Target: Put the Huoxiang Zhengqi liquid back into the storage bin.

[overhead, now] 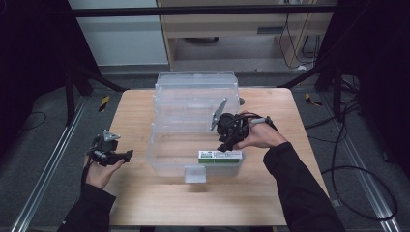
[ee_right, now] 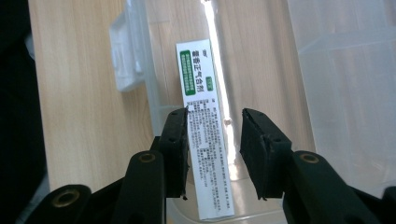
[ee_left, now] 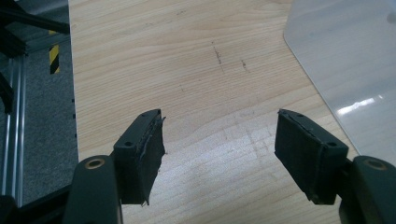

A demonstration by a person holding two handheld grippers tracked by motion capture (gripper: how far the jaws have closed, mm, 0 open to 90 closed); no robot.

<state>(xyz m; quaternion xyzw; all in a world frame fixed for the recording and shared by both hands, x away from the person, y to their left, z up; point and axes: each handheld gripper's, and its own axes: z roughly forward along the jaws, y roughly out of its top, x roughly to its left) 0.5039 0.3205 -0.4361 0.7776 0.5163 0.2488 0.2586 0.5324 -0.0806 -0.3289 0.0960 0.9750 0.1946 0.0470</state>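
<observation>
A: Right, from the high view first: the bin [overhead: 196, 121], a clear plastic one with its lid thrown back, sits mid-table [overhead: 145, 203], and the right gripper [overhead: 227, 145] hangs over its front right corner.

B: And the box [overhead: 220, 155]? White with a green end, lying flat inside the bin along the front wall, just under that gripper.

A: Over on the left, the left gripper [overhead: 126, 155] rests low in the hand near the table's left edge, well apart from the bin.

B: Left gripper view now. Jaws wide apart, nothing between them, bare wood of the table [ee_left: 187, 70] below, and a clear plastic corner of the bin [ee_left: 345, 70] at the right.

A: Right gripper view. The right gripper [ee_right: 215, 140] looks down into the bin [ee_right: 327, 93], and the box [ee_right: 201, 93] runs lengthwise up the picture.

B: Jaws partly apart there. The box lies beside the left pad [ee_right: 178, 149], with a clear gap to the other pad, so no clamp on it.
</observation>
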